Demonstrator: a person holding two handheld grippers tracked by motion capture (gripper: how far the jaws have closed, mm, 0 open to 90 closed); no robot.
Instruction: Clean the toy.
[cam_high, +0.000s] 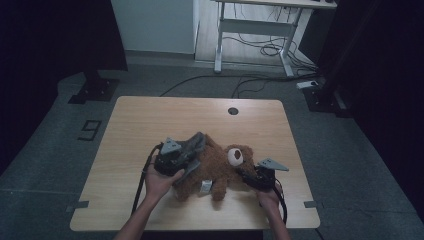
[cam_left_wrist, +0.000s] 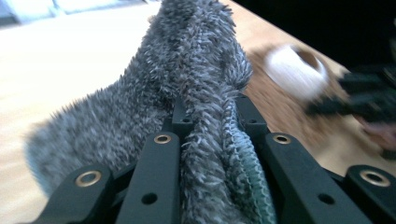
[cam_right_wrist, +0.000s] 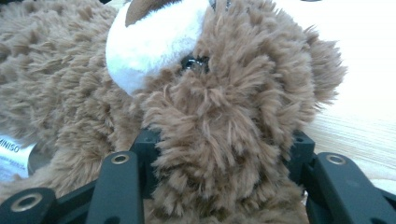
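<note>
Count: one brown teddy bear (cam_high: 215, 167), one grey fuzzy cloth (cam_high: 192, 146), two hand-held grippers, one wooden counter (cam_high: 150, 120).

Bear lies at the counter's 6 o'clock edge zone, near centre, head toward 3 o'clock, white muzzle (cam_high: 235, 156) facing up. Cloth sits on the bear's 9 o'clock side, draped over its body.

Left hand-held gripper (cam_high: 192, 160): jaws nearly closed, pinching a fold of the grey cloth. Right hand-held gripper (cam_high: 245, 175): jaws part open, pressed on either side of the bear's head, fur bulging between them.

High view gives the whole layout, both hands, and a small white tag (cam_high: 206, 186) on the bear's 6 o'clock side. Left gripper view adds the cloth's green ribbed edge (cam_left_wrist: 247, 163) between the jaws. Right gripper view adds the bear's dark eye (cam_right_wrist: 196, 64) and printing on the tag (cam_right_wrist: 11, 156), partly readable.
</note>
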